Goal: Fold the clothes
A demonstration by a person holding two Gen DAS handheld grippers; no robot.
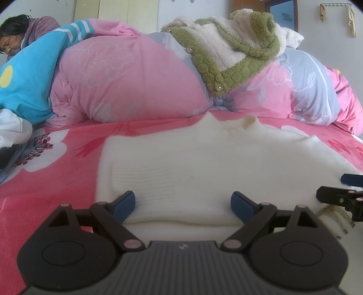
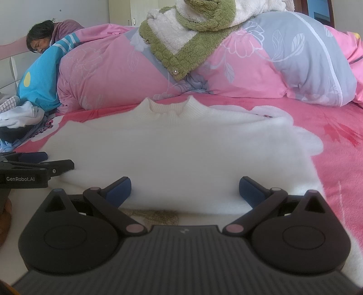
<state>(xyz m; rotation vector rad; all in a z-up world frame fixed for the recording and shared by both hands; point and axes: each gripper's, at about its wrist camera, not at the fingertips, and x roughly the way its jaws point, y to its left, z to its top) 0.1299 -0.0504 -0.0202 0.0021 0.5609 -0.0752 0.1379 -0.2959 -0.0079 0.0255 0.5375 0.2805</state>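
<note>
A white knit sweater [image 2: 181, 147] lies spread flat on the pink flowered bed [image 2: 335, 154], its collar pointing away toward a heaped pink and grey quilt [image 1: 136, 79]. A green and cream fleece jacket [image 1: 236, 52] sits on top of the quilt. The left tongs [image 1: 183, 205] and the right tongs [image 2: 185, 190] both hover side by side over the sweater's near hem, jaws spread wide, gripping nothing

A home bedroom: bed [image 2: 329, 158] with pink quilt [image 1: 136, 86], wardrobe [image 1: 118, 13] behind.
</note>
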